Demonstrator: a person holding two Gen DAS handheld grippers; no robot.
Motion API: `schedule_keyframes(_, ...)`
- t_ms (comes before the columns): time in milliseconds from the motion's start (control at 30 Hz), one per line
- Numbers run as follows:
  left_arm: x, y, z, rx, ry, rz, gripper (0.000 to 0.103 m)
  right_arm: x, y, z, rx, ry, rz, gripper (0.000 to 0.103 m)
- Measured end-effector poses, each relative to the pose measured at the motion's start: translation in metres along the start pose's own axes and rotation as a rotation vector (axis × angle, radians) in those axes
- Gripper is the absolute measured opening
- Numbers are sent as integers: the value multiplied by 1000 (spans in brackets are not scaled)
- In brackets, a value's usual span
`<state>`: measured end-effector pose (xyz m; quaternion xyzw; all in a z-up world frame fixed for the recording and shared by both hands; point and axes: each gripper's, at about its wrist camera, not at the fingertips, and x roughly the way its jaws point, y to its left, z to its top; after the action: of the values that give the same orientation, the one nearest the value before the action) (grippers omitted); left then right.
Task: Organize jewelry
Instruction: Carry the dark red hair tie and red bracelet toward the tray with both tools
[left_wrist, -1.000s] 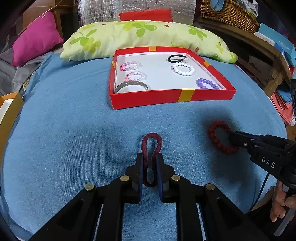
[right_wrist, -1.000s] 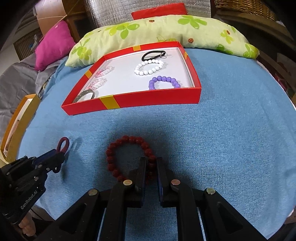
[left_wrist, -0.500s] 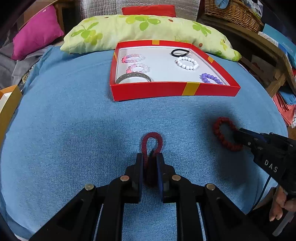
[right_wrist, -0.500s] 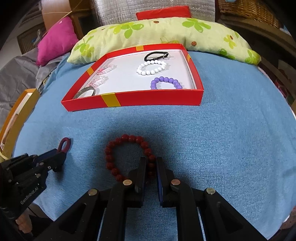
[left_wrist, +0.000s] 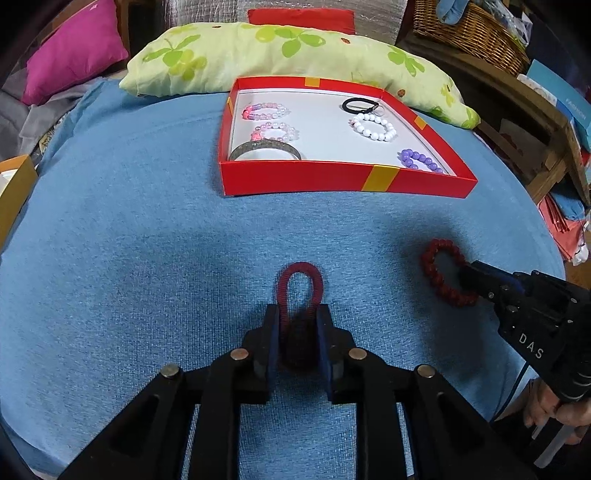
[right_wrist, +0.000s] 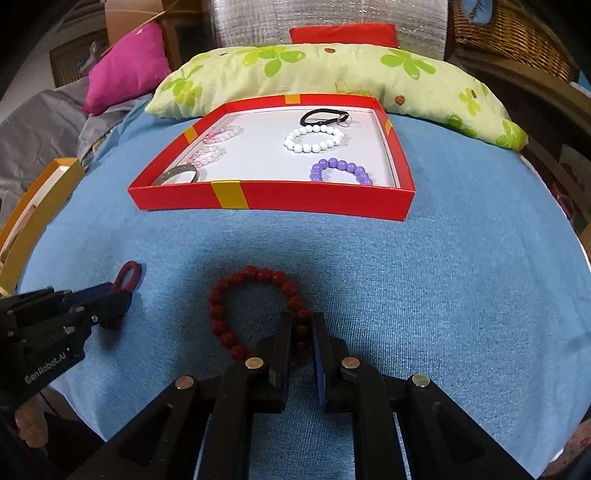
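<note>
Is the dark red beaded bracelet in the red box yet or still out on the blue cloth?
Out. The dark red beaded bracelet lies on the blue cloth, short of the red box.

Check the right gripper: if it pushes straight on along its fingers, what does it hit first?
Likely the blue cloth right past its tips, since the right gripper points steeply down, shut on the red bead bracelet. On a flatter line the red tray would be next; depth is unclear.
</note>
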<state>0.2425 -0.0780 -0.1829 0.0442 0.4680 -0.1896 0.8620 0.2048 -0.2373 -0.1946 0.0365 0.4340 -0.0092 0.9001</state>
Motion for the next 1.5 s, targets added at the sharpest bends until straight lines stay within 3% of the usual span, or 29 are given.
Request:
schedule_keyframes(100,1,-4,0,10,0,1,30,0,0,-1,-6,0,2,13)
schedule_keyframes(300,1,-5,2,1,-9,4,30,-2,-8,-2,31,1,52,11)
schedule_keyframes(500,-2,-1,2,-17,-19,3,12,-6,-15,-2,80,-6,109,11)
schedule_keyframes(867,-15,4,3,-34,-45,3,10,-19,-11,6,145,-53,230,11)
schedule_keyframes(1500,-32,4,2,-14,-73,73,10,-33,-12,13,208,-86,261,11)
